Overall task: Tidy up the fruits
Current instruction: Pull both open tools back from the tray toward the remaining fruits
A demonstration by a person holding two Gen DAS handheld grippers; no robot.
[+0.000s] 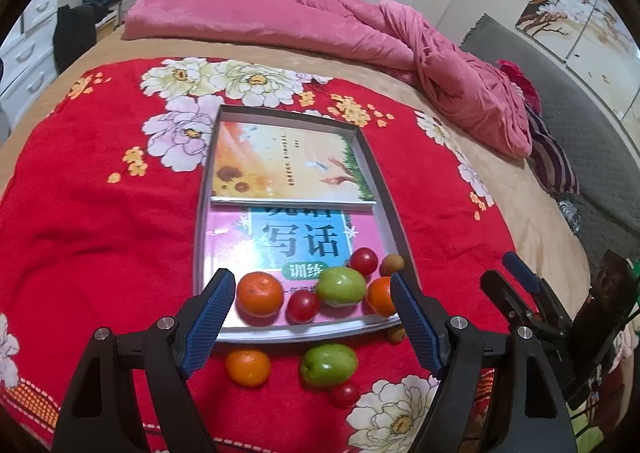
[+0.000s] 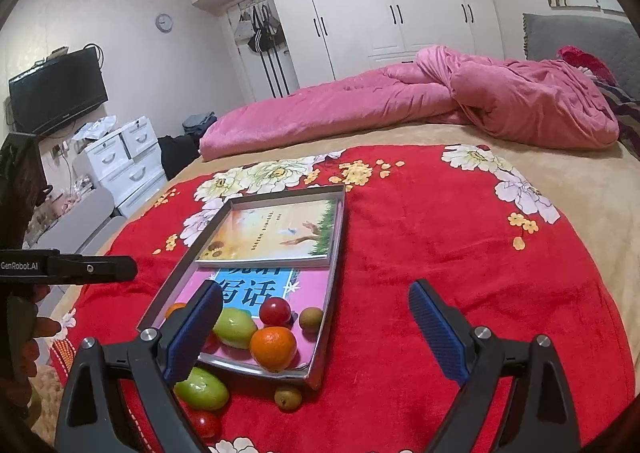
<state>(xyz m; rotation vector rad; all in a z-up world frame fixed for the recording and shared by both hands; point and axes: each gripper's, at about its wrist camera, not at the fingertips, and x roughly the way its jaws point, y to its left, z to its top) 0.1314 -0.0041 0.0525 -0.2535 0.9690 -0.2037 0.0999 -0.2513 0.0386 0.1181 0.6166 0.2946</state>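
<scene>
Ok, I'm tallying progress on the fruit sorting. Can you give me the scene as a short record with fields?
surface: red floral blanket on a bed
container: shallow tray holding two books
fruit in tray: two oranges, two tomatoes, green fruit, small brown fruit
fruit outside tray: orange, green fruit, tomato, small brown fruit
left tongs: open, empty
right tongs: open, empty
</scene>
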